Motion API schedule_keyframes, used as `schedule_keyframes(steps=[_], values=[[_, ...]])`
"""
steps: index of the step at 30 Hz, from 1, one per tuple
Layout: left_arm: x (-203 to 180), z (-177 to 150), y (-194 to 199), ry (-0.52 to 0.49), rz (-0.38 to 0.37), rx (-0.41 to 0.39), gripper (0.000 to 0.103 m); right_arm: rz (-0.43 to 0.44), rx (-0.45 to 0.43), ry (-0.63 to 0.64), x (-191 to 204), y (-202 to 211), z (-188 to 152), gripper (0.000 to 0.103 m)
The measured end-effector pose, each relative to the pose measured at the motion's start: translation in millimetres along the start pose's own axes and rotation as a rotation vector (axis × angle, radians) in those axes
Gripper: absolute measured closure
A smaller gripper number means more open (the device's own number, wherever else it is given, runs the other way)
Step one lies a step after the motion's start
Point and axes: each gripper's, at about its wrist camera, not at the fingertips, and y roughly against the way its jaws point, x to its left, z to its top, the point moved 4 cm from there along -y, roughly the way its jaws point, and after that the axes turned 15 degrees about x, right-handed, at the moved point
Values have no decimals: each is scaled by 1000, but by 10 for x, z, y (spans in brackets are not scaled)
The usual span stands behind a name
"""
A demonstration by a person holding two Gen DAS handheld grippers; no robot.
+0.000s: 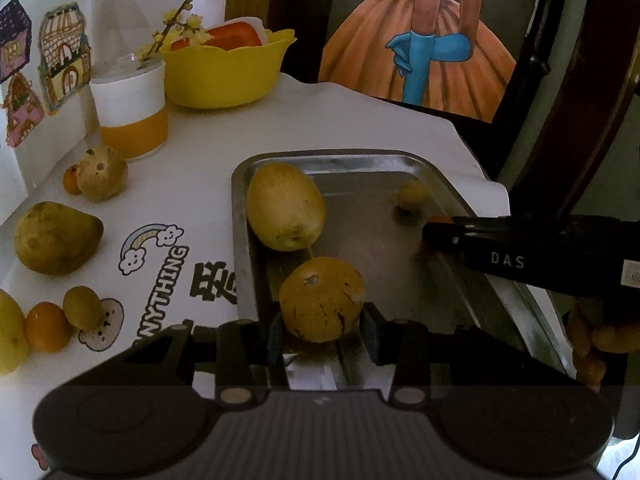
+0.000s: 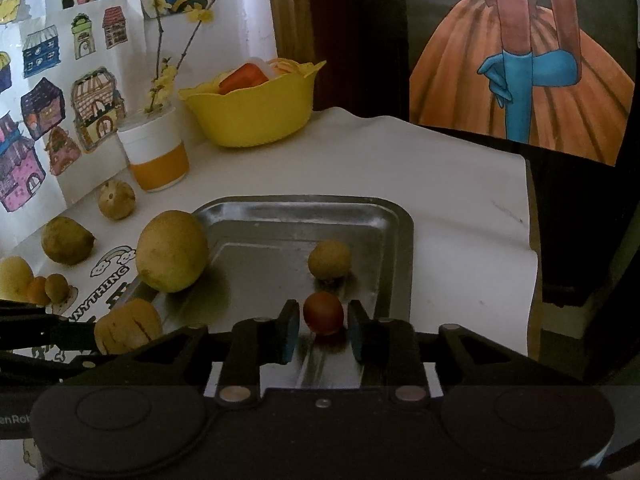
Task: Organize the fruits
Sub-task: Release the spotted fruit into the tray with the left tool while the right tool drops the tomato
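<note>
You're roughly halfway, I'd say. Going left to right in the left wrist view: a bunch of fruit is still loose on the desk along the left edge. There's a yellow one cut off at the lower left, a small orange one touching a little greenish one, a big brownish one mid left, and further up a holey fruit with a tiny orange one tucked beside it. All of that still needs moving, if the metal tray is the target.

In the tray already: a big yellow-green fruit at its left side and a small round one toward the back.

Your left hand-held gripper is over the tray's near left corner, closed snug on a streaked orange-yellow fruit, not let go yet.

Your right hand-held gripper, bottom centre of its own view, has its fingers spread with a gap either side of a small reddish fruit sitting on the tray, so that one looks dropped off.

The yellow bowl up top isn't involved, as far as I can tell.
</note>
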Motion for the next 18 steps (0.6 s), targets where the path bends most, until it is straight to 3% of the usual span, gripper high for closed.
schedule_keyframes(steps=[7, 14, 18], values=[[-12, -59, 84, 13, -27, 1, 45, -4, -28, -11, 1, 176, -63, 53], [-11, -179, 347, 38, -20, -33, 16, -42, -106, -17, 42, 606, -182, 19], [61, -329, 591, 52, 36, -74, 2, -60, -148, -30, 84, 894, -318, 4]])
